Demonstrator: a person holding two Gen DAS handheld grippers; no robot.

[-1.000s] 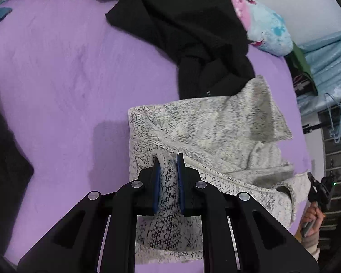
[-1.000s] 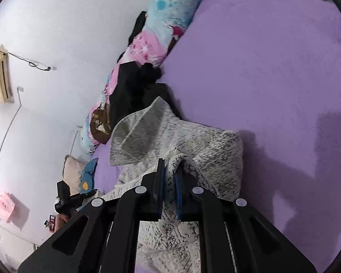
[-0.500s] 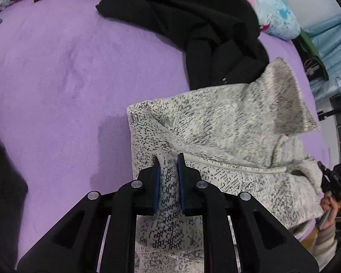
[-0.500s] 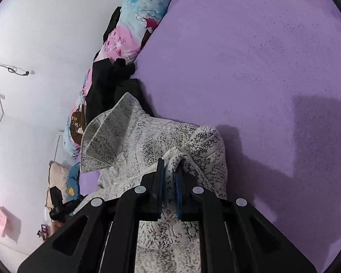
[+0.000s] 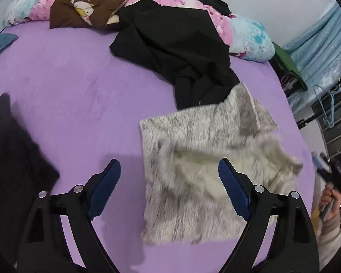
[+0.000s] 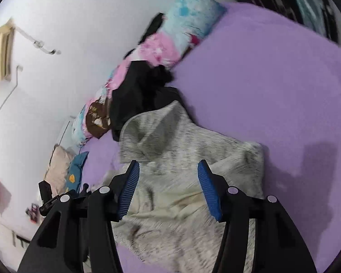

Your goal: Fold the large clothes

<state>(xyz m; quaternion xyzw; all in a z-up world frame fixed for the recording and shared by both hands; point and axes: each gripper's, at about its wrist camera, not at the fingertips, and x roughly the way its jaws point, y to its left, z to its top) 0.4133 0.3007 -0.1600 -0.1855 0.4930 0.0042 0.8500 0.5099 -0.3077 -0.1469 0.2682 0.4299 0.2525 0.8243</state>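
Note:
A grey-and-white speckled knit garment [image 5: 206, 159] lies folded on the purple bed [image 5: 79, 86], its cream lining showing in the middle. My left gripper [image 5: 168, 166] hangs above its left edge; its jaws are opening and the blue pads touch nothing. In the right wrist view the same garment [image 6: 184, 154] lies below my right gripper [image 6: 168, 170], whose jaws are also opening, with the cloth under them but not pinched. The right gripper [image 5: 329, 177] and the hand holding it show at the left view's right edge.
A black garment [image 5: 179, 45] is heaped behind the knit one, touching its far corner. Pink and blue pillows [image 5: 245, 36] and a brown printed cloth [image 5: 79, 9] line the wall. Another dark cloth [image 5: 13, 159] lies at the left. A blue curtain [image 5: 318, 52] and hangers stand right.
Both grippers were shut on folds of the knit garment; both have let go, opened wide and lifted away. The garment has dropped flat onto the bed.

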